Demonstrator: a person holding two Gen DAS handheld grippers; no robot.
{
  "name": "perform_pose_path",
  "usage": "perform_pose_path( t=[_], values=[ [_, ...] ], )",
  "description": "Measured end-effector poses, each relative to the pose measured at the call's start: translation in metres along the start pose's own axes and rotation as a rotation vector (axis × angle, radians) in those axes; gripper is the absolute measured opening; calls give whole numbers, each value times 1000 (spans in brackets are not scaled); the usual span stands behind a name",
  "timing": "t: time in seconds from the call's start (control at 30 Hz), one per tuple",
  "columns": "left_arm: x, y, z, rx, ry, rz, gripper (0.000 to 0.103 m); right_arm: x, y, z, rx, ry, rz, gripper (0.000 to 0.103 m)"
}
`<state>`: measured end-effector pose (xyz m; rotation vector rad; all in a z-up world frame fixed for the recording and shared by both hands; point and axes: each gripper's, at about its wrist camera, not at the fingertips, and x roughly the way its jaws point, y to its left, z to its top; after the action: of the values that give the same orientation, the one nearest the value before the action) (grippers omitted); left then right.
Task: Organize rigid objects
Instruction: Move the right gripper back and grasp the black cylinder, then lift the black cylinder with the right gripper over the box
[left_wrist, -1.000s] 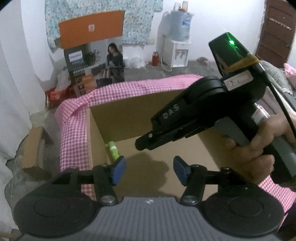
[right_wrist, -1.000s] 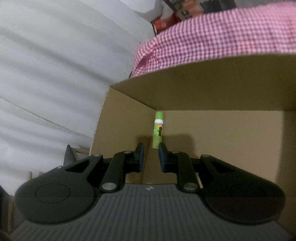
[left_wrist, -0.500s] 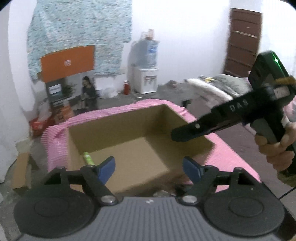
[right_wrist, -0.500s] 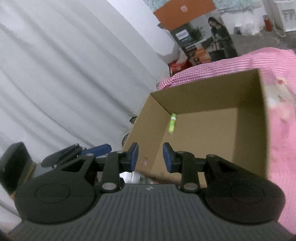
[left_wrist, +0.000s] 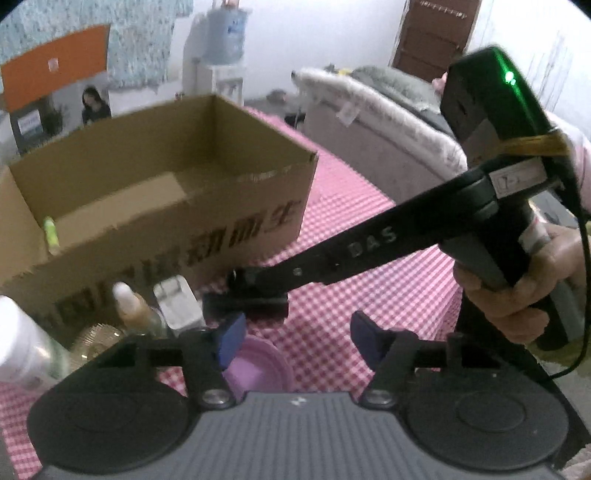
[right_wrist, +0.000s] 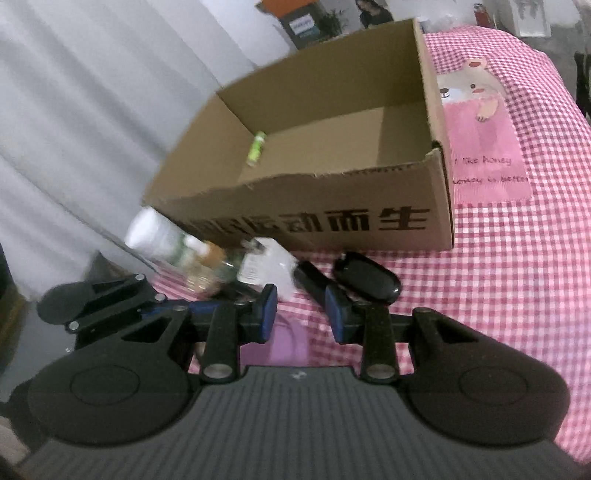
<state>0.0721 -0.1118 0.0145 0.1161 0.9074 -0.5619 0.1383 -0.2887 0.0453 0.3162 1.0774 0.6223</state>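
Note:
An open cardboard box (left_wrist: 184, 221) (right_wrist: 332, 218) stands on the pink checked cloth with a green tube (left_wrist: 50, 234) (right_wrist: 256, 147) lying inside at its left wall. In front of the box sit a white bottle (right_wrist: 155, 236), a small dropper bottle (left_wrist: 133, 310), a white adapter (right_wrist: 269, 269), a black oval case (right_wrist: 365, 277) and a purple lid (left_wrist: 258, 365). My left gripper (left_wrist: 297, 338) hovers over the lid, its jaws closing with nothing between them. My right gripper (right_wrist: 302, 314) is open a little and empty, just short of the adapter and the case.
The pink checked cloth (right_wrist: 517, 277) with a bear print covers the surface to the right of the box. A grey blanket-covered seat (left_wrist: 388, 122) stands beyond the table. White curtains (right_wrist: 74, 129) hang on the left. A hand (left_wrist: 517, 295) holds the right gripper's handle.
Both grippers have pulled back out of the box to its near side, where the loose objects come into view. The right jaws have opened slightly; the left jaws widened, then narrowed.

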Motion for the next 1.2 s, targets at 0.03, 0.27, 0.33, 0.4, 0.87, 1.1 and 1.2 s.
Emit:
perform_pose_path(
  t=[0.03, 0.27, 0.33, 0.4, 0.87, 1.1, 1.2],
  values=[
    [5, 2, -1, -4, 9, 4, 60, 5, 1, 0, -20, 8, -10, 28],
    [29, 8, -6, -7, 51, 27, 55, 37, 3, 7, -117, 92, -53, 27],
    [32, 7, -6, -1, 57, 30, 55, 43, 5, 9, -144, 108, -61, 27],
    [35, 8, -6, -1, 63, 29, 54, 50, 8, 10, -165, 131, -68, 27],
    [35, -5, -8, 4, 106, -70, 54, 33, -23, -11, 7, 150, -38, 21],
    [49, -21, -7, 10, 163, -138, 55, 8, -43, -40, 132, 129, -8, 21],
    [57, -27, -7, 19, 184, -135, 56, 3, -49, -46, 161, 125, 11, 21]
  ],
)
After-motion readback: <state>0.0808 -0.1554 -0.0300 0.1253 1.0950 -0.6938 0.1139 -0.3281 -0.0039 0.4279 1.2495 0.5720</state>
